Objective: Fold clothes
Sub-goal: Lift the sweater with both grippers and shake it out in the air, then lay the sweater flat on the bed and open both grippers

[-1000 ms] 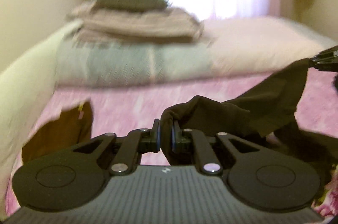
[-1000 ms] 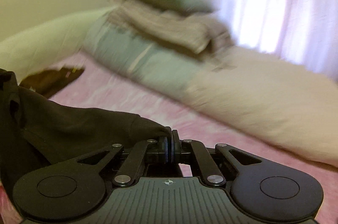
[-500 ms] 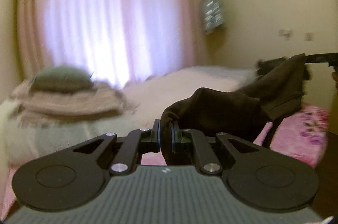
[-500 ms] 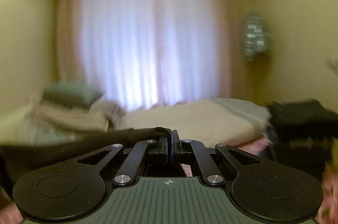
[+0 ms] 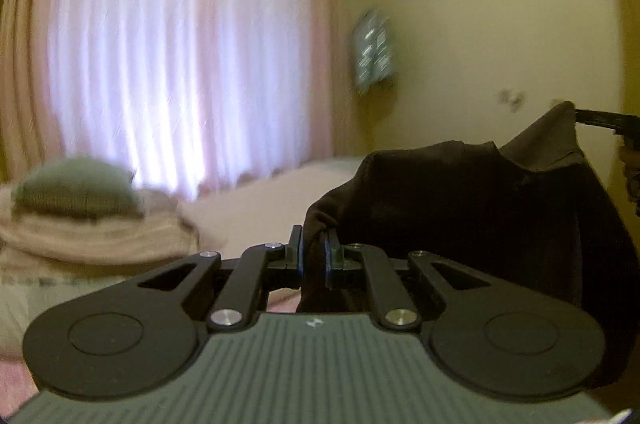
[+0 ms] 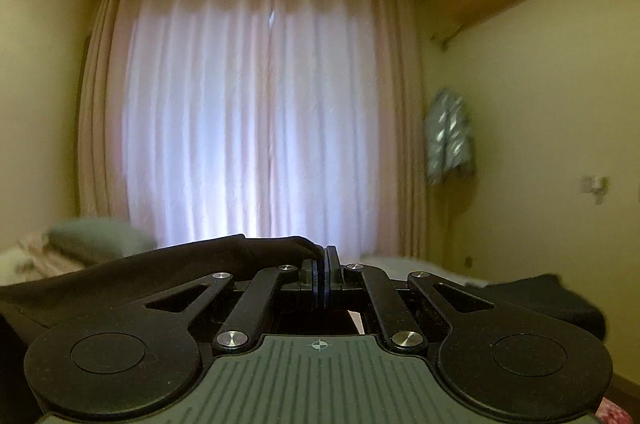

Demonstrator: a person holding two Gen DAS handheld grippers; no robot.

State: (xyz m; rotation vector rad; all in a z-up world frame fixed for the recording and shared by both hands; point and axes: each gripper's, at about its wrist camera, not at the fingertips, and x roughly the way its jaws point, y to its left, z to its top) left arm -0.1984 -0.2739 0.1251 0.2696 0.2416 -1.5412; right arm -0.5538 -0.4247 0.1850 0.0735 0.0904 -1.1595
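Note:
A dark brown garment (image 5: 472, 208) hangs in the air between my two grippers. My left gripper (image 5: 314, 252) is shut on one bunched edge of it, and the cloth drapes to the right. My right gripper (image 6: 325, 270) is shut on another edge of the same garment (image 6: 168, 276), which stretches off to the left. The tip of the right gripper (image 5: 600, 120) shows at the far right of the left wrist view, holding the raised corner. The garment's lower part is hidden below both views.
A bed (image 5: 256, 200) lies below, with a stack of folded beige blankets (image 5: 80, 236) and a green pillow (image 5: 76, 188) at its left. A dark folded pile (image 6: 548, 296) sits at the right. A bright curtained window (image 6: 256, 120) fills the far wall.
Both grippers have risen and tilted up with the garment, so the views swung from the pink bedspread to the window and walls. Both grips stayed shut.

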